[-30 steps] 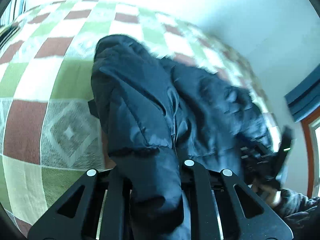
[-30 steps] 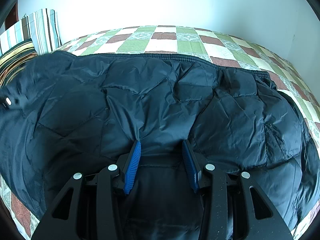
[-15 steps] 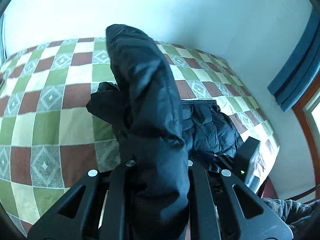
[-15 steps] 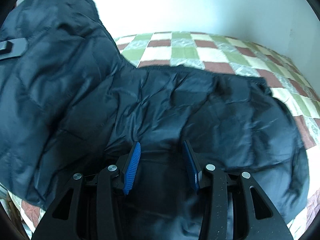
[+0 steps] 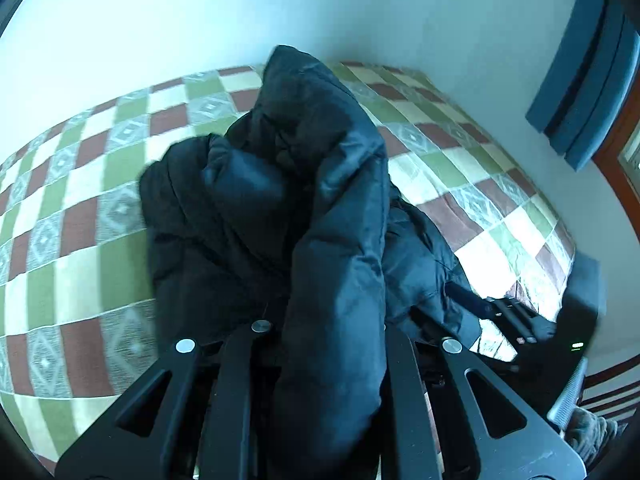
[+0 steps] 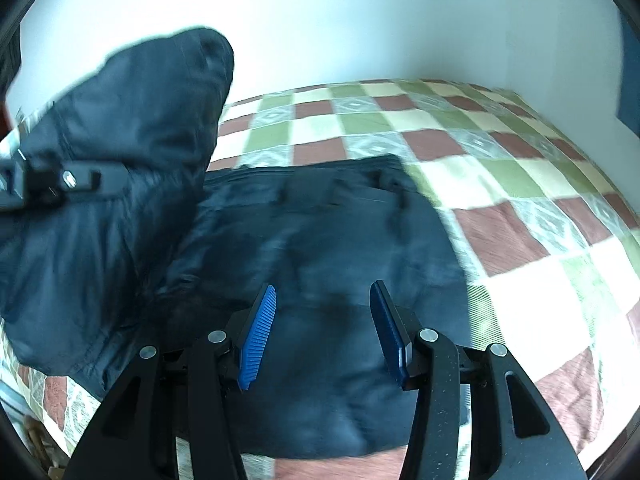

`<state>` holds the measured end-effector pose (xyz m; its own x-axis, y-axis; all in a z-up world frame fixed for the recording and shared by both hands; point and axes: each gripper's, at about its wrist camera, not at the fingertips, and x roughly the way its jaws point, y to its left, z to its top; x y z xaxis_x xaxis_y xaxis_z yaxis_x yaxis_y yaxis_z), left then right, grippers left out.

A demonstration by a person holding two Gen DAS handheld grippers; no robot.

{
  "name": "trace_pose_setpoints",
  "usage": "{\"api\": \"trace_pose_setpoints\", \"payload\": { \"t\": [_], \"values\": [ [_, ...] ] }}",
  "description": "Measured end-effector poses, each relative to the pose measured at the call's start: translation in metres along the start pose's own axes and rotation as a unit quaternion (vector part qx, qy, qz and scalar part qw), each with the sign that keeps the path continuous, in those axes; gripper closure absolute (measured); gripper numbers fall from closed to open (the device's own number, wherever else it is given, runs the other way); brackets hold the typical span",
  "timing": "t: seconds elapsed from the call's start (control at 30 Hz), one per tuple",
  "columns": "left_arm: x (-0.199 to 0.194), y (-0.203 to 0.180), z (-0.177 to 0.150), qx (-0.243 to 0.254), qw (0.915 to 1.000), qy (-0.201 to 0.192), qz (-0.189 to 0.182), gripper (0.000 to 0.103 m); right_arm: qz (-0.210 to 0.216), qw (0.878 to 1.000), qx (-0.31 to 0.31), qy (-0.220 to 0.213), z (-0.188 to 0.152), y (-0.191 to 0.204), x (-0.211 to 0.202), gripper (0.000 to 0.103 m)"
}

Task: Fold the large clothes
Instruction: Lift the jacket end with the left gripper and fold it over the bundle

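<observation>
You're holding a raised fold of the dark jacket (image 5: 336,240) clamped in L gripper (image 5: 320,344); R gripper (image 6: 322,320) is hovering wide open over jacket on checkered bedspread (image 6: 520,184).

No text, label, brand, number or sign can be read in either view. Nothing legible is shown on the jacket (image 5: 328,216), the quilt (image 6: 520,184) or the wall (image 5: 160,20).
</observation>
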<state>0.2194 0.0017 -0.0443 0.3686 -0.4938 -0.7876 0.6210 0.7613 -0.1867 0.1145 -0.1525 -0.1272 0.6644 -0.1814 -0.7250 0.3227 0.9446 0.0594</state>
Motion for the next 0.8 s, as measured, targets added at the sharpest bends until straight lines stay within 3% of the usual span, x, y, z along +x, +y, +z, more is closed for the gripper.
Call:
{"api": "trace_pose_setpoints", "payload": {
  "t": [0.2,0.37,0.8],
  "values": [
    [0.047,-0.043,-0.007,0.034,0.9991,0.024,0.011,0.090,-0.018,0.999,0.037,0.006,-0.005,-0.048,-0.007,0.054],
    [0.077,-0.060,-0.012,0.031,0.9989,0.032,0.012,0.090,-0.022,0.998,0.056,0.013,-0.013,-0.072,-0.012,0.054],
    [0.095,-0.067,-0.017,0.030,0.9990,0.026,0.020,0.090,-0.028,0.997,0.062,0.021,-0.020,-0.080,-0.012,0.054]
  ]
}}
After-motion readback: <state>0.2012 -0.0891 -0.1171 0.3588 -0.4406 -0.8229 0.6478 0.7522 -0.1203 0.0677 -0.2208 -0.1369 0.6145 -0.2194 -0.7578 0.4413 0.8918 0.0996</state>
